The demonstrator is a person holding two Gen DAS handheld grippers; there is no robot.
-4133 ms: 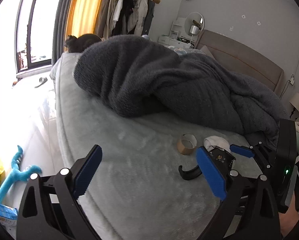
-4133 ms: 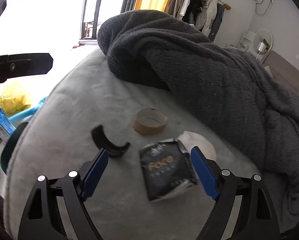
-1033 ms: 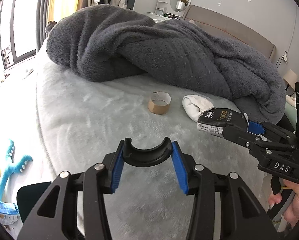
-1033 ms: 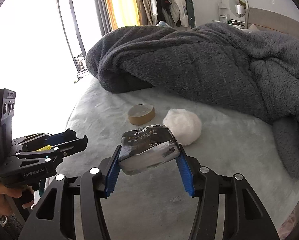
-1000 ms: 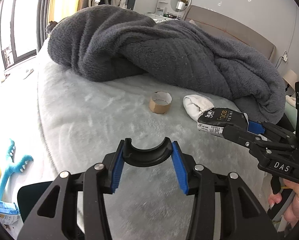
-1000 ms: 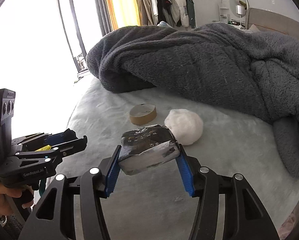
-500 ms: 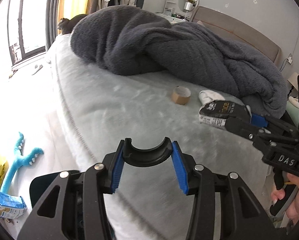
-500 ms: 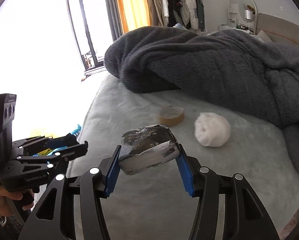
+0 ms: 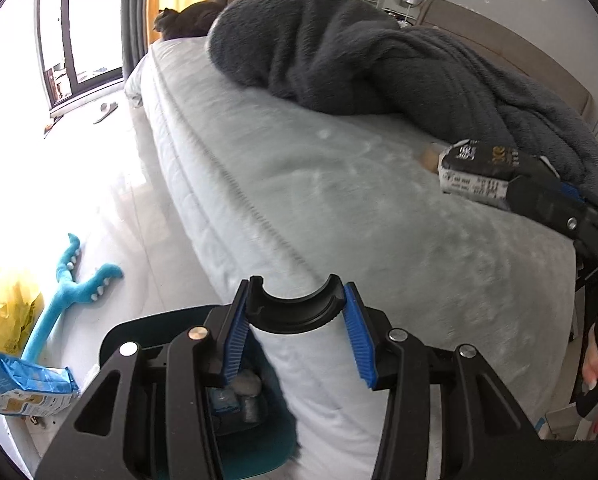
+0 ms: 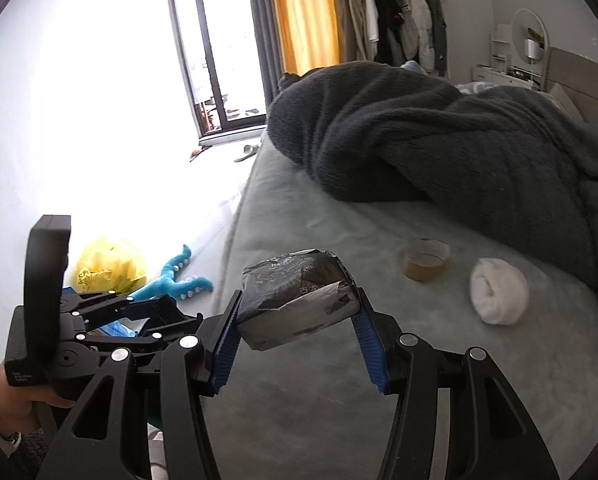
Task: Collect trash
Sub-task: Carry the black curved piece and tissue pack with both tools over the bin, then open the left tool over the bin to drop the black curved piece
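My left gripper (image 9: 295, 340) is shut on a black curved plastic piece (image 9: 295, 308) and holds it past the bed's edge, above a teal bin (image 9: 255, 444) on the floor. The bin holds some wrappers. My right gripper (image 10: 299, 344) is shut on a black and silver snack packet (image 10: 299, 300), held above the bed; the packet also shows in the left wrist view (image 9: 483, 168). A brown tape roll (image 10: 426, 260) and a white sock ball (image 10: 499, 296) lie on the pale green bed (image 10: 339, 400).
A dark grey blanket (image 10: 459, 144) is heaped across the bed. On the floor lie a blue plush toy (image 9: 67, 292), a yellow bag (image 10: 107, 266) and a blue packet (image 9: 23, 388). A window (image 10: 219, 60) stands beyond.
Both grippers have swung left, away from the bed's middle. The left gripper with the black piece is now past the bed's edge over the teal bin. Both grips are unchanged.
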